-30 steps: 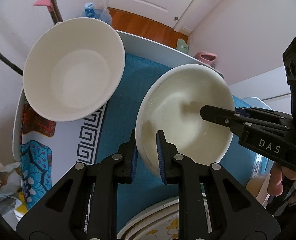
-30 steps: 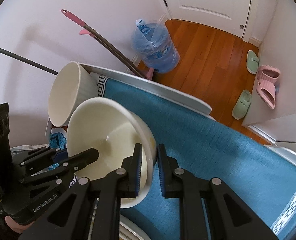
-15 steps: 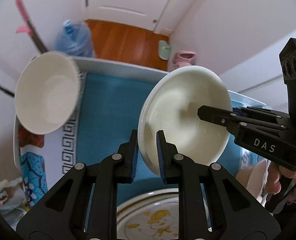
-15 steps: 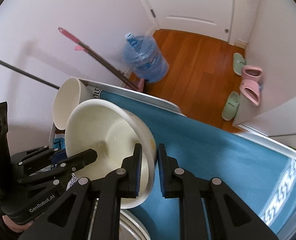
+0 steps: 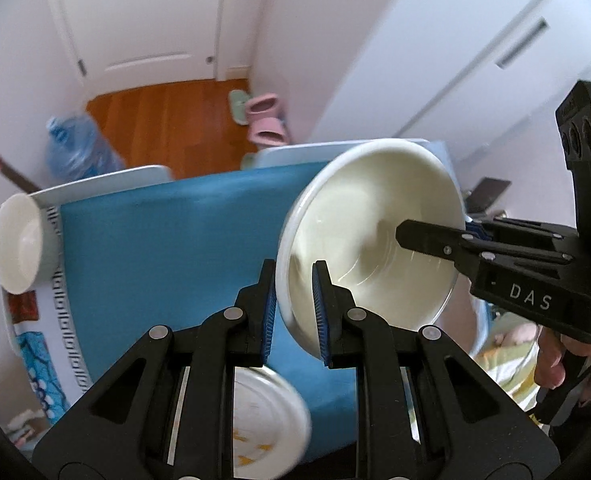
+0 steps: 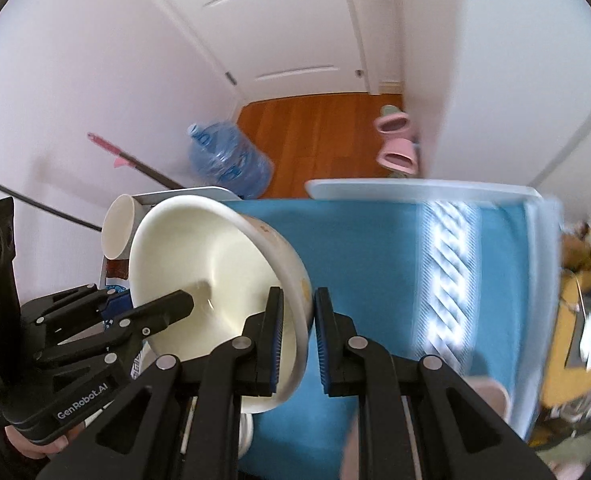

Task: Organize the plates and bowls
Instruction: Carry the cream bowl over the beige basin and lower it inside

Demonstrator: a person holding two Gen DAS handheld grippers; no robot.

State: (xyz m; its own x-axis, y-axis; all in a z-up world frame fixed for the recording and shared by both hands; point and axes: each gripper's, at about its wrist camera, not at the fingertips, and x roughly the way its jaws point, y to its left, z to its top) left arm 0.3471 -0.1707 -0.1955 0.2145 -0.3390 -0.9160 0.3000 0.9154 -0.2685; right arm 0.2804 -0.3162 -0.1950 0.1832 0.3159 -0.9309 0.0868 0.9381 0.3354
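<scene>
Grippers [image 5: 293, 312] [image 6: 298, 344] clamp bowl [image 5: 375, 240]; left view shows plate [image 5: 267, 420].

Black angular claws [image 5: 293, 312] with blue ribbed pads [image 6: 276, 344], silver screws, white lettering, perhaps "DAS".

below my grippers i see a white-edged table [image 5: 107, 178] covered by a plain teal-blue cloth [image 5: 167, 240] with a white greek-key border. a white round bowl [image 5: 15, 240] sits at the cloth's far left edge. directly under the left gripper lies a white plate with yellow markings [image 5: 263, 420], blurred. the cloth's patterned stripe [image 6: 447, 280] runs off to my right.
</scene>
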